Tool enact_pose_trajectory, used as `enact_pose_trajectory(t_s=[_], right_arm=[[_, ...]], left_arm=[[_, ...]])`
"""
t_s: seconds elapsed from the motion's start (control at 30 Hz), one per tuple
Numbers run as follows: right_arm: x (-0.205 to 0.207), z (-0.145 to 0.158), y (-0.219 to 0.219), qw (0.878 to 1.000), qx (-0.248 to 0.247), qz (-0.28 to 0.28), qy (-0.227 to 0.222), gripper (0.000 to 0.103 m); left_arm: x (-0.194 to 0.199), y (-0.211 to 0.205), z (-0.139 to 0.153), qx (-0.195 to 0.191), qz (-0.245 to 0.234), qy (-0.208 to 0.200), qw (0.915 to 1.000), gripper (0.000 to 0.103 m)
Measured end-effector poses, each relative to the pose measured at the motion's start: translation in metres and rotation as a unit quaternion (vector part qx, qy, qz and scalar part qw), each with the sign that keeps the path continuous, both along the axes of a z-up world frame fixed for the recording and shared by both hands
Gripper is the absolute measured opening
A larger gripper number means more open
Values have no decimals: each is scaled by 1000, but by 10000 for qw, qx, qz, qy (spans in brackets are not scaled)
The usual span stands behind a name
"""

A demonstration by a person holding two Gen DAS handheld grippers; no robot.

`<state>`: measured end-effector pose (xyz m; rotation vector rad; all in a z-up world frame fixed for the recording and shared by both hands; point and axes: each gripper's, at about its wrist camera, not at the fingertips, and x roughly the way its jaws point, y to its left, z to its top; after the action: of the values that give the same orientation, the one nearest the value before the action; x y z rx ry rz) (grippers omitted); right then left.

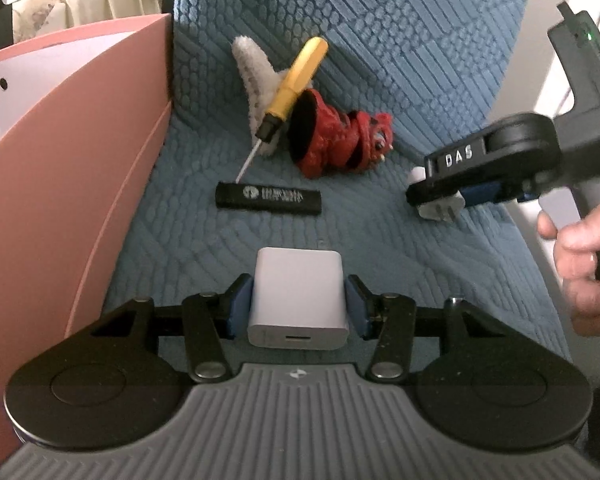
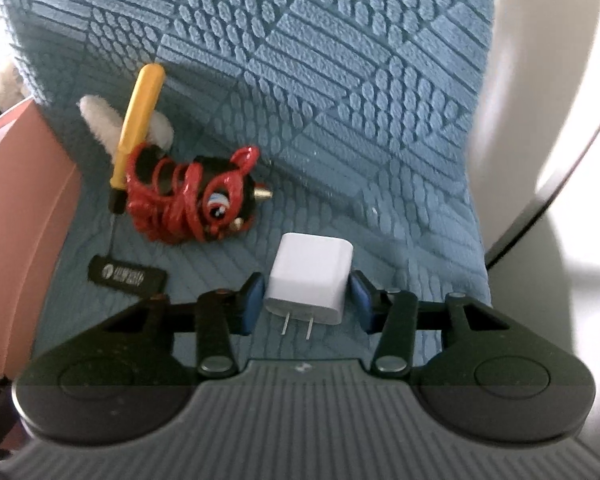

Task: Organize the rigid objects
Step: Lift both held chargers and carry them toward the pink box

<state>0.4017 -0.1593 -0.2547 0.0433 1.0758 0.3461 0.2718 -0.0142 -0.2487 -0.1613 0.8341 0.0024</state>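
My left gripper (image 1: 298, 308) is shut on a white USB charger block (image 1: 298, 304), its port facing the camera. My right gripper (image 2: 306, 296) straddles a white plug adapter (image 2: 310, 280) with prongs toward the camera; small gaps show between its blue pads (image 2: 252, 304) and the adapter, which rests on the blue cushion (image 2: 340, 120). The right gripper also shows in the left wrist view (image 1: 440, 204) over the adapter (image 1: 436, 208). A yellow-handled screwdriver (image 1: 290, 88), a red figurine (image 1: 340, 136) and a black stick (image 1: 268, 197) lie on the cushion.
A pink open box (image 1: 80, 168) stands at the left edge of the cushion. A white fluffy item (image 1: 256, 76) lies under the screwdriver. A white armrest (image 2: 540, 100) borders the cushion on the right. A hand (image 1: 584, 264) holds the right gripper's handle.
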Motion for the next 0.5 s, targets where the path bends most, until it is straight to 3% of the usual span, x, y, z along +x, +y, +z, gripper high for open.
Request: enact_pose_trajectory(t_s=[0.5], right_arm=[[-86, 26, -16, 9997, 185, 77, 122, 46]], left_arm=[[-56, 2, 5, -24, -193, 84, 9998, 56]])
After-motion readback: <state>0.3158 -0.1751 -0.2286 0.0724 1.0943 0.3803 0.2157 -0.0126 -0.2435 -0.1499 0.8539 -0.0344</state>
